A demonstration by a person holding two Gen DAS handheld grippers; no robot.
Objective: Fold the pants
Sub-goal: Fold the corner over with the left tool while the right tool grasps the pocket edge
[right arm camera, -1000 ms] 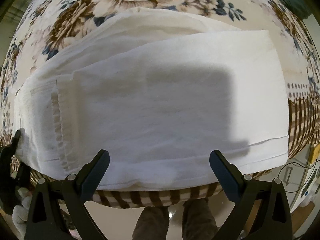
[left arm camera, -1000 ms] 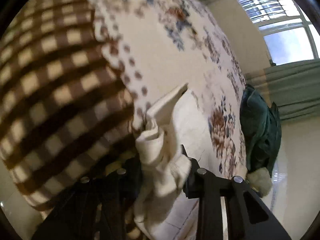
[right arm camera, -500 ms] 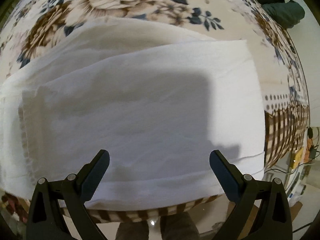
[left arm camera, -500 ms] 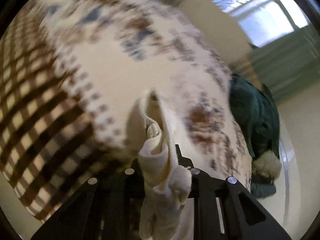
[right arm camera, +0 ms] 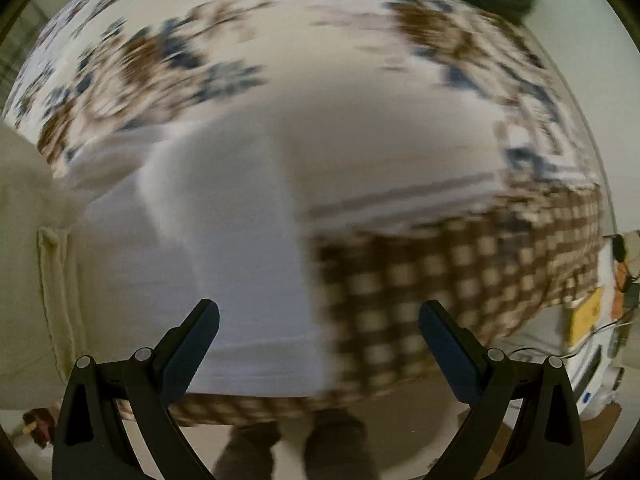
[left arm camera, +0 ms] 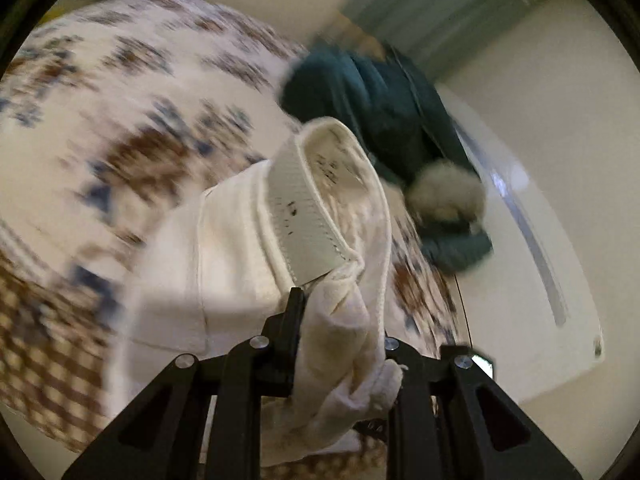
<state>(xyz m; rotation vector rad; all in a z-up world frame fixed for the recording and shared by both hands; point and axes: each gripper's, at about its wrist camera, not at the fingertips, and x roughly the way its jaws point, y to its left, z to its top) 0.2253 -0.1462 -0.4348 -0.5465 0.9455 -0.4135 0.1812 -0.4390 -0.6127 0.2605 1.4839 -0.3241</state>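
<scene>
The white pants lie folded on the flowered bedspread, near the bed's front edge. My left gripper is shut on the bunched waistband end of the pants and holds it lifted above the bed; the elastic band curls up in front of the camera. My right gripper is open and empty, hovering above the front edge of the pants, with its fingers either side of the pants' right end. Both views are blurred by motion.
A dark green jacket with a fur trim lies at the far side of the bed. The bedspread's brown checked border hangs over the front edge. The person's feet stand on the floor below. Clutter and cables sit at the right.
My left gripper has lifted the waistband end and swung it over the bed towards the green jacket. My right gripper's view has shifted right, so the pants now sit left of centre.
</scene>
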